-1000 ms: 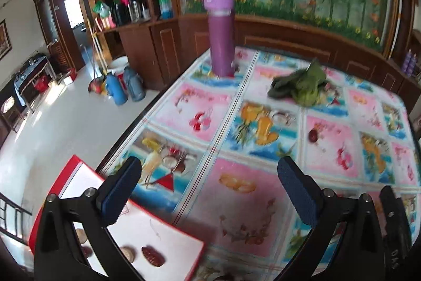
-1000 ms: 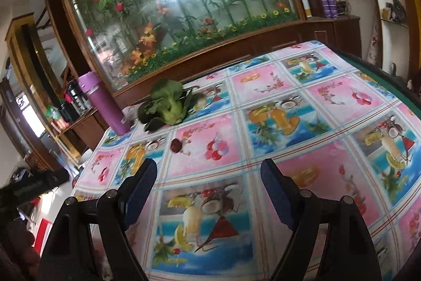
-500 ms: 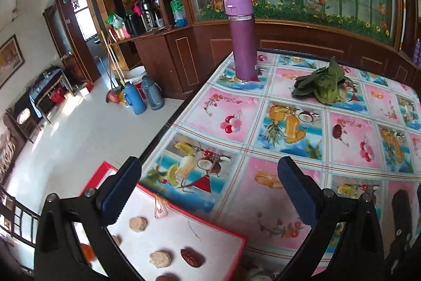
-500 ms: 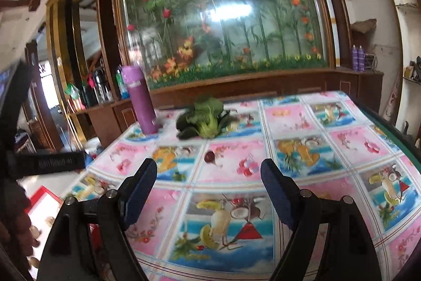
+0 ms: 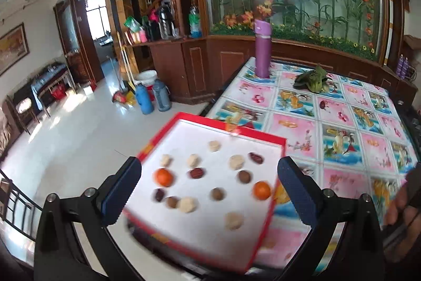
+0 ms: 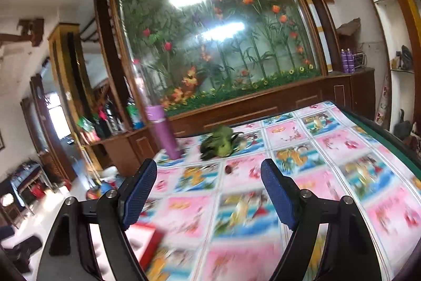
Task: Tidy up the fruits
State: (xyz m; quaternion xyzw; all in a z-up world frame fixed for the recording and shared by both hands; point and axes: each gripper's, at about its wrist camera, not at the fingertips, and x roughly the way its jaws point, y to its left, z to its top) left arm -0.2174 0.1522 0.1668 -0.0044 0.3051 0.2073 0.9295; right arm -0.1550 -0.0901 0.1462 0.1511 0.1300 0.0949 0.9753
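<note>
Fruits and nuts lie scattered on the white floor of a red-rimmed tray (image 5: 181, 120) that sits at the near left corner of the surface (image 5: 339, 107), partly overhanging its edge. Two oranges are among them, one at the left (image 5: 163, 177) and one at the right (image 5: 261, 190), with dark reddish dates (image 5: 196, 173) and pale, rounded pieces (image 5: 236, 162) spread between and around them. One more dark fruit (image 5: 321, 104) lies alone farther out on the patterned cloth, well apart from the tray. Beyond it rests a bunch of green leaves (image 5: 313, 80), and a purple flask (image 5: 262, 49) stands upright near the far edge.

The left tongs (image 5: 209, 187) hang above the tray, spread wide and holding nothing. The right tongs (image 6: 209, 195) are likewise spread and empty above the cloth, with the tray's red corner (image 6: 150, 241) blurred at their lower left. A hand (image 5: 402, 204) shows at the right border of the left wrist view.
</note>
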